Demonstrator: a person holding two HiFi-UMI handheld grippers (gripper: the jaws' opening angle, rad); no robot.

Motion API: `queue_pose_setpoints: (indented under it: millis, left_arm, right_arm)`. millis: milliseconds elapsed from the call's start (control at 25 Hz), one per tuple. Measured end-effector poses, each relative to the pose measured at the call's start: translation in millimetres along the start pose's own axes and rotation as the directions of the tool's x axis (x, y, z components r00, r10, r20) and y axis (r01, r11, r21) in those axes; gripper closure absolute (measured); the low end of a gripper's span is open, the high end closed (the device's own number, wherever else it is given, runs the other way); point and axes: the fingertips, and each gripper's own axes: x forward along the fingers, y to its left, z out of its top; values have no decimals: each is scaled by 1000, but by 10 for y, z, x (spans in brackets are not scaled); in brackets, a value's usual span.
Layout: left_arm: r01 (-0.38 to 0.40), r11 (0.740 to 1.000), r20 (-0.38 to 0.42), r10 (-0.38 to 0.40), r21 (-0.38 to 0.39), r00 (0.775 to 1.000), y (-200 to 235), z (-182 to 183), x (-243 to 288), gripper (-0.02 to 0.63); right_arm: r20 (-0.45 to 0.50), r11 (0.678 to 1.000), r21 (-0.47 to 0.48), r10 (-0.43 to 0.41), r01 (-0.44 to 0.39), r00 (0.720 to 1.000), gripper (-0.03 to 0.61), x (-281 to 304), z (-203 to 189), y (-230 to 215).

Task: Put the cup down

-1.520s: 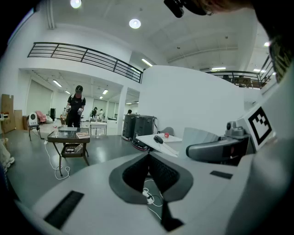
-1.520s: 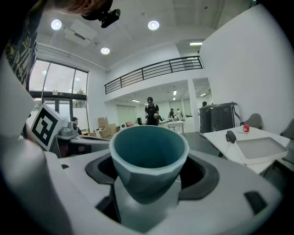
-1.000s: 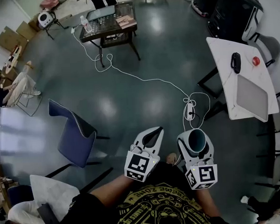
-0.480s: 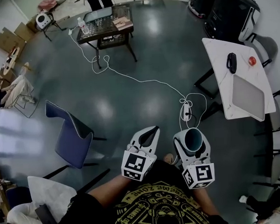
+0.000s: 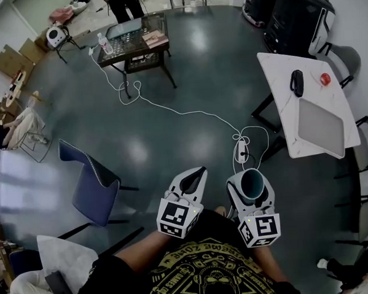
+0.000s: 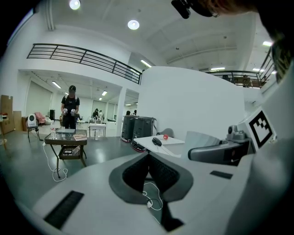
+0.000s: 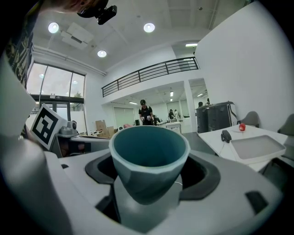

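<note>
Holding cup [image 7: 149, 158] upright, right gripper [image 5: 250, 183] nearly level

**Setting.** You stand in a large open lab or studio hall. It has a dark polished floor [image 5: 187, 81], a railed mezzanine [image 6: 87, 56] under recessed ceiling lights [image 6: 133, 24], and black equipment cabinets [image 5: 294, 14]. There is also a white tabletop [image 5: 281, 117], a low table [image 5: 132, 35] with a trailing cable [image 5: 182, 111], a blue chair [image 5: 87, 182] and cardboard boxes [image 5: 10, 57].

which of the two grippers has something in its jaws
The right gripper: its jaws are closed on the teal cup. The left gripper has its jaws shut together with nothing between them.
</note>
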Motion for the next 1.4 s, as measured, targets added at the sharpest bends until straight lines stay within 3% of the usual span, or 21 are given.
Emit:
queue_pose_setpoints:
  millis: [440, 920, 1400]
  left_arm:
    - [30, 1000, -4, -30, 6, 1000, -484, -1, 343, 603]
    - [127, 991, -22, -126, 43, 992, -1207, 2, 771, 603]
    - [216, 972, -69, -210, 89, 975, -1541, 3, 1029, 603]
  right_arm:
    - [6, 999, 26, -37, 37, 999, 199, -273, -29, -552]
    - [21, 988, 75, -137, 135, 990, 199, -739, -67, -1236]
    - [24, 967, 126, -226, 222, 974, 199, -944, -110, -1583]
